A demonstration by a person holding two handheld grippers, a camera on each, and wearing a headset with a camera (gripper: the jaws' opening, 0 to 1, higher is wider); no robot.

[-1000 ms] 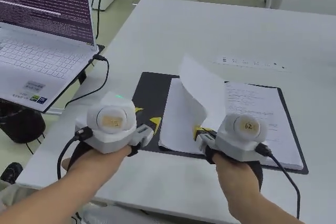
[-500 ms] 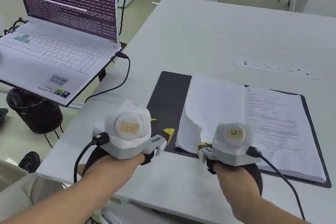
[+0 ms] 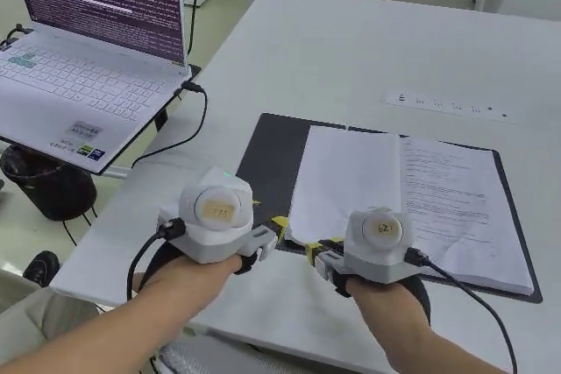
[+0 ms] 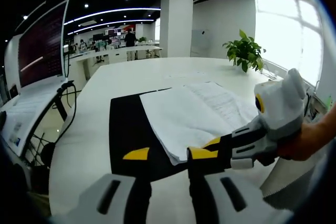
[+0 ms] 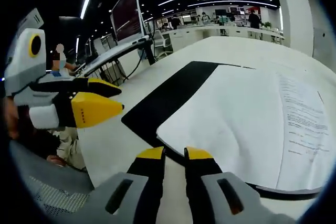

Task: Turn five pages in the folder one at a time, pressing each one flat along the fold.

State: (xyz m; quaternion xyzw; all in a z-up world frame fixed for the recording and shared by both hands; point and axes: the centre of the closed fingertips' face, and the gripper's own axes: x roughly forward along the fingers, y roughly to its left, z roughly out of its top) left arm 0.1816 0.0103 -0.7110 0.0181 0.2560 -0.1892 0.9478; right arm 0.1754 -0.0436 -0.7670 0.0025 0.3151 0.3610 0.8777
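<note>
This is an open-plan office: a wide white table (image 3: 351,50) carries a socket strip (image 3: 451,104) toward its far right, and a laptop (image 3: 79,59) full of terminal text stands off its left edge. The gripper views show long rows of desks (image 4: 113,53) with people (image 4: 129,38) at them. Strip lights (image 4: 121,11) and downlights run across a dark ceiling, with a white pillar (image 4: 176,22) and a potted plant (image 4: 244,51) by a big window (image 4: 286,30).

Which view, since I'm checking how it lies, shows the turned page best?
The head view: the whole turned page shows from above, lying on the folder. Both gripper views show it from low down, foreshortened and fisheye-warped.
</note>
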